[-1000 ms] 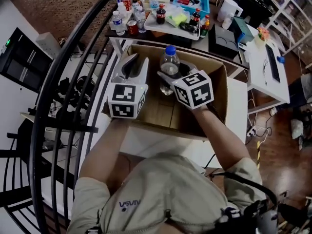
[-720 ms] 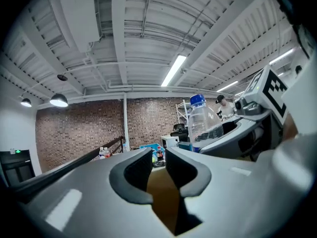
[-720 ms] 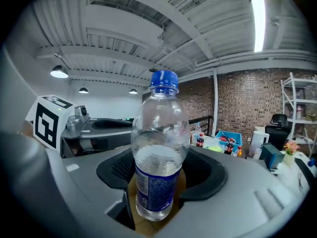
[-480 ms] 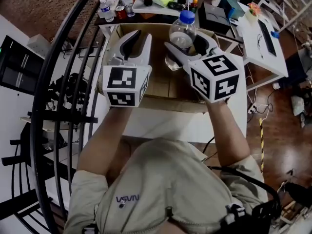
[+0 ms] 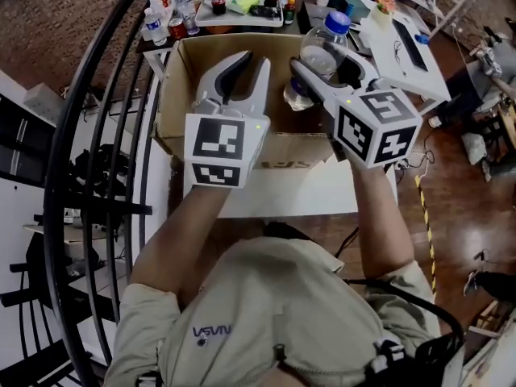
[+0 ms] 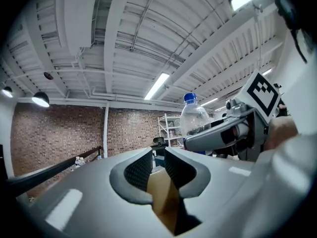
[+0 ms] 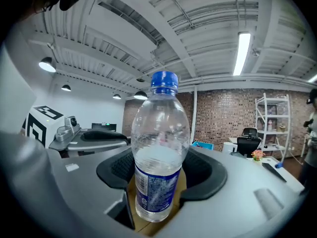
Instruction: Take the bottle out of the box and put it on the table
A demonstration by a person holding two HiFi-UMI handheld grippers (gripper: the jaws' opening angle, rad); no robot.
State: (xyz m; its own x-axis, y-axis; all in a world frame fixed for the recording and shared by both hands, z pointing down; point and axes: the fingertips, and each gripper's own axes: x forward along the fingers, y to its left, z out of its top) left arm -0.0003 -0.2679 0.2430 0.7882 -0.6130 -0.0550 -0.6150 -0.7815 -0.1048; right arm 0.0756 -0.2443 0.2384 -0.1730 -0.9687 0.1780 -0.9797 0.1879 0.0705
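A clear water bottle (image 5: 322,51) with a blue cap stands upright between the pads of my right gripper (image 5: 324,69), which is shut on its lower body, above the open cardboard box (image 5: 172,87). In the right gripper view the bottle (image 7: 159,148) fills the middle of the gripper (image 7: 158,168), its labelled lower half between the pads. My left gripper (image 5: 248,64) hovers over the box's left half, beside the bottle. Its jaws (image 6: 158,155) have just been closing; a narrow gap is left and nothing is between them. The bottle (image 6: 195,118) shows to its right.
The box rests on a white table (image 5: 282,196). Behind it a table holds several bottles and cans (image 5: 165,14) and a tray (image 5: 242,2). A white desk (image 5: 403,43) with a keyboard stands at the right. A black curved railing (image 5: 89,135) runs along the left.
Both grippers have risen. The right one has carried the bottle up from inside the box to above its rim, and the left has come up beside it.
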